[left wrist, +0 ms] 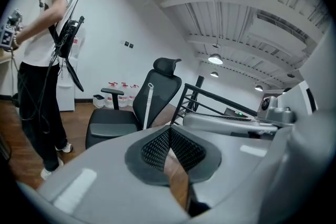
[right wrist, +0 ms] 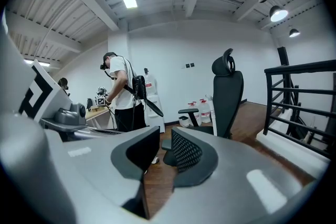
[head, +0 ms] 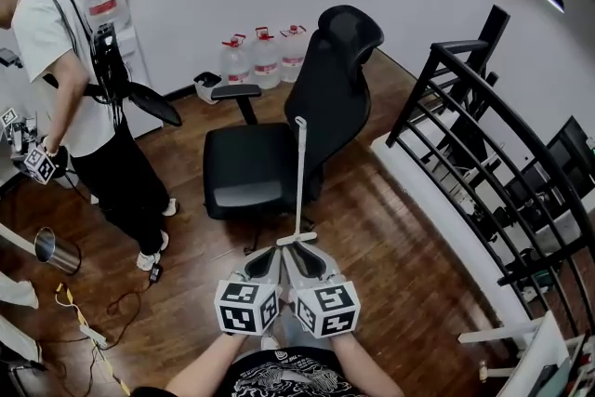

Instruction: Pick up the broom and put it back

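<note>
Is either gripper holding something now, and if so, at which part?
Nothing is held. The left gripper is shut and empty, the right gripper open and empty. The broom stands ungripped by the chair.

We log: white broom | black chair | brown plank floor | black railing | grey left tongs and right tongs, black-and-white square markers on both

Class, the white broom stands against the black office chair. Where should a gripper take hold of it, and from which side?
Probably the white handle of the broom, about midway: it stands nearly upright, thin and bare. Come from the near side, jaws either side of the pole, since the office chair backs it.
</note>
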Motion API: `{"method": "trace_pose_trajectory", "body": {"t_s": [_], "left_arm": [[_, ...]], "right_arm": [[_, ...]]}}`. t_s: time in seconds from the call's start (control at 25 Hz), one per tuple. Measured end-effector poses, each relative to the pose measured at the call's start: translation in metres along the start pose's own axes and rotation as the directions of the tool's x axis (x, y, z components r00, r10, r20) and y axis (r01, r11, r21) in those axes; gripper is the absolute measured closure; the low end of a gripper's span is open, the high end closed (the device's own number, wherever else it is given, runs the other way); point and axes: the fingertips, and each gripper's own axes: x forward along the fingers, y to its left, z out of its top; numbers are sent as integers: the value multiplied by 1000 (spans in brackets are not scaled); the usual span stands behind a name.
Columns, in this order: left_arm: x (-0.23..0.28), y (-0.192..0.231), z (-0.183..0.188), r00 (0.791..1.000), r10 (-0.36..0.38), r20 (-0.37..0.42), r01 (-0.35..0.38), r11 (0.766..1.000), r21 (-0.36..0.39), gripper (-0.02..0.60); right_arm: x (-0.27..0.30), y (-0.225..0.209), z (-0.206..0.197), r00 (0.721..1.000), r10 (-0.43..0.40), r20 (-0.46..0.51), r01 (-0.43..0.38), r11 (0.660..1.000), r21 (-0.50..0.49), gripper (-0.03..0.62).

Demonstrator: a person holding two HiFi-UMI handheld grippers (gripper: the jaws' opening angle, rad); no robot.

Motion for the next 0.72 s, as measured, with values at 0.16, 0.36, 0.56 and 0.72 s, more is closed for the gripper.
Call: {"method": "trace_pose_trajectory", "body": {"t_s": [0.16,0.36,0.56,0.72], "left_arm": [[21,10,13,1000,11,3,-11,1000,8,577],[54,20,29,1000,25,4,-25,1000,19,577],[89,30,51,999,41,0,-41,999,16,577],[114,38,63,998,67,4,-67,998,7,577]], "right_arm": [[20,-13,11,1000,13,18,-13,1000,-9,534],[51,-41,23,999,29,28,-29,1000,-12,526],[86,-74,38,999,33,20,-33,999,-15,508],[113,-105,42,999,42,7,-42,999,-16,485]]}}
